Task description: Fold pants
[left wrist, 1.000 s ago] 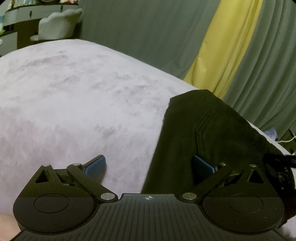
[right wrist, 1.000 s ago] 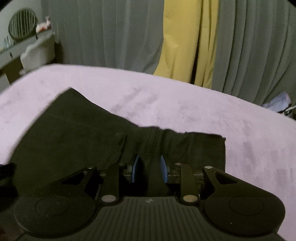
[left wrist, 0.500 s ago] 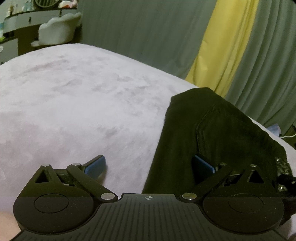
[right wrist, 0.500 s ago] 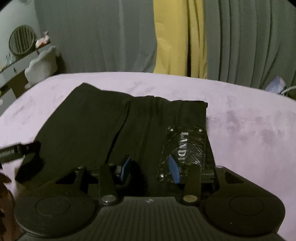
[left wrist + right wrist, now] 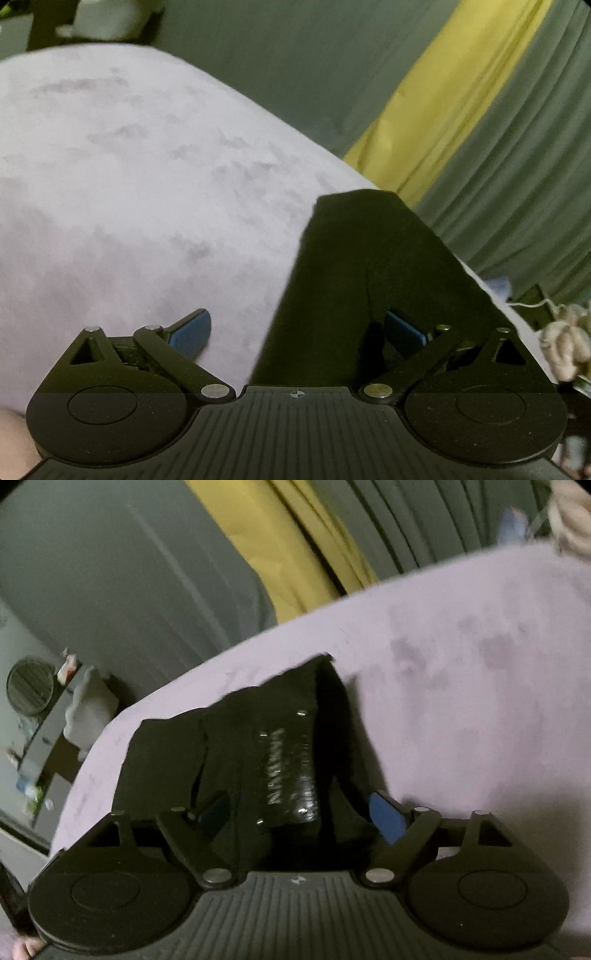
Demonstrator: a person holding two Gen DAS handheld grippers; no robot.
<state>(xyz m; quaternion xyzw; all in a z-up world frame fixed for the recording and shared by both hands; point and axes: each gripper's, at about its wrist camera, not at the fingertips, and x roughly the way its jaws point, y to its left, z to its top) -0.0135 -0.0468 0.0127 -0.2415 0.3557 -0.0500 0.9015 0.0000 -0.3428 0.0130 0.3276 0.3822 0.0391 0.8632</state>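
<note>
Our right gripper (image 5: 303,814) has just spread apart, releasing the pants (image 5: 258,746) at 12 o'clock; our left gripper (image 5: 295,328) stays apart. That fold looks placed.

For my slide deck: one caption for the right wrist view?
Open right gripper straddling folded black pants with a glossy label on a lilac bed.

The pants (image 5: 373,273) are matt black cloth; a glossy black patch (image 5: 291,771) on them catches the light. The bed cover (image 5: 140,192) is soft, brushed lilac fabric with a napped, suede-like look. Each hand-held gripper has matt black ribbed plastic, shiny metal pivot pins (image 5: 214,389) and smooth blue pads (image 5: 386,818). The curtains (image 5: 517,155) are matt pleated cloth.
</note>
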